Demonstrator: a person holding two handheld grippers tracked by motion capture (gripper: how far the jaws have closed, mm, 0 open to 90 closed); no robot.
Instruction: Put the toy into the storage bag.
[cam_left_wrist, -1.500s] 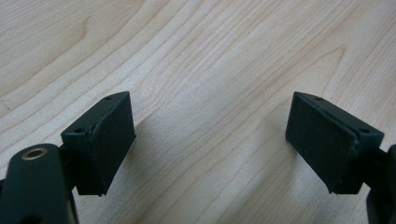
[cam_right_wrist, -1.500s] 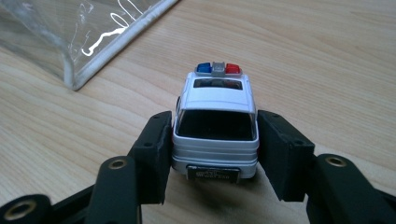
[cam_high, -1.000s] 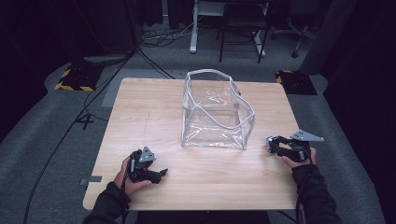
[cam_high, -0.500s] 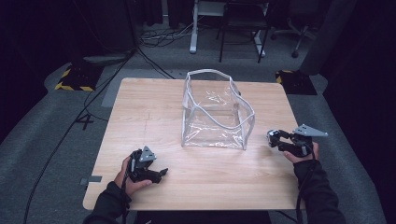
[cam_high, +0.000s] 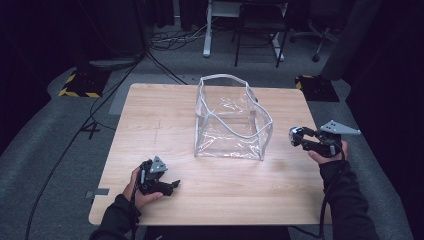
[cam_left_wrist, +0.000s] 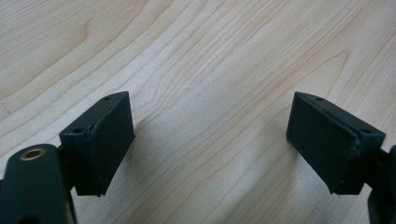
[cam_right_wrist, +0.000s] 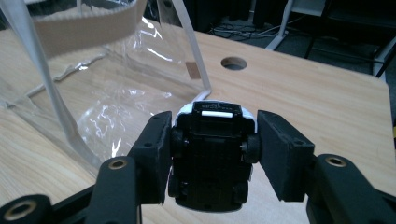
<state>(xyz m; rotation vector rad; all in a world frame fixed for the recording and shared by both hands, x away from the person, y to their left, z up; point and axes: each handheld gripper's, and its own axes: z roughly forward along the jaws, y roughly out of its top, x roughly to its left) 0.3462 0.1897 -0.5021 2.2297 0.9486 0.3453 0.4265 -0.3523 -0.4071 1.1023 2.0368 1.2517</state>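
My left gripper (cam_high: 161, 184) rests on the tabletop (cam_high: 165, 115), jaws wide apart, out of the way. My right gripper (cam_high: 301, 137), clamped on a toy car (cam_right_wrist: 210, 154), is raised beside the clear bag (cam_high: 231, 120), probably for dropping it in.

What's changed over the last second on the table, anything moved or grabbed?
The right gripper, shut on a small toy car, has lifted off the table and now hangs beside the clear plastic bag. The car is carried underside toward the camera in the right gripper view. The left gripper stayed low over the near edge, jaws wide and empty. The bag has not shifted.
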